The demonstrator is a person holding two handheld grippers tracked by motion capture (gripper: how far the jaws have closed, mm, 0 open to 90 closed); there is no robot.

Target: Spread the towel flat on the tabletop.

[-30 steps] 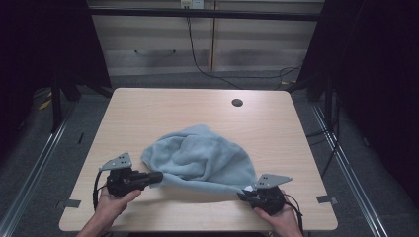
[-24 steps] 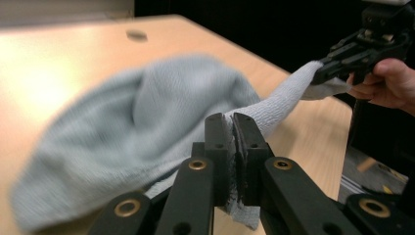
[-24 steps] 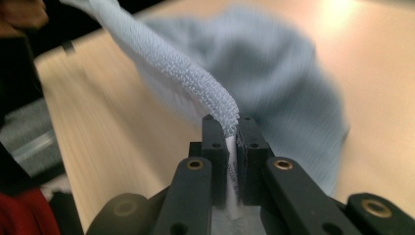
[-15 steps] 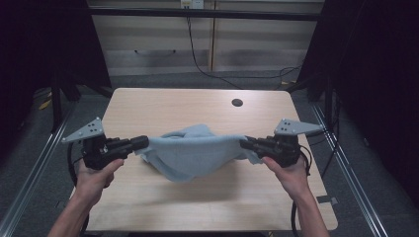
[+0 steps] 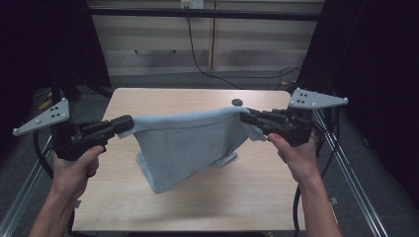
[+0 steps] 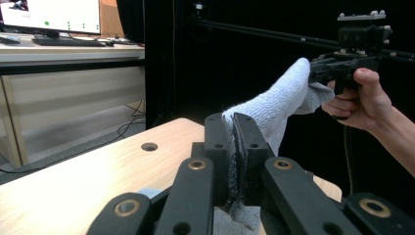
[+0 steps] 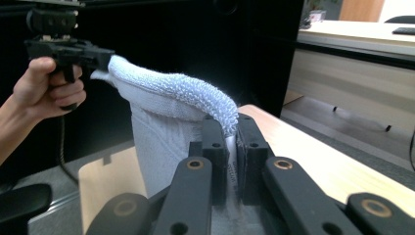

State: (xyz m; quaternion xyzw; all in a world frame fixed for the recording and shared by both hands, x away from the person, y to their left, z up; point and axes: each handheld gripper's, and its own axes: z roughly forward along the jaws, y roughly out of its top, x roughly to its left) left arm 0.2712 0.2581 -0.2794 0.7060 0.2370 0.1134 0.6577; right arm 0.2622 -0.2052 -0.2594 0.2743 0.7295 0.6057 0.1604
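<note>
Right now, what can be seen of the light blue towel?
The towel is pale blue terry cloth with a looped, fluffy pile. It hangs stretched between the left gripper and the right gripper, each shut on a top corner, so its upper edge runs nearly level above the wooden table. The body drapes down unevenly, creased, its lower left corner lowest, at or just above the tabletop. Nothing else touches it.
</note>
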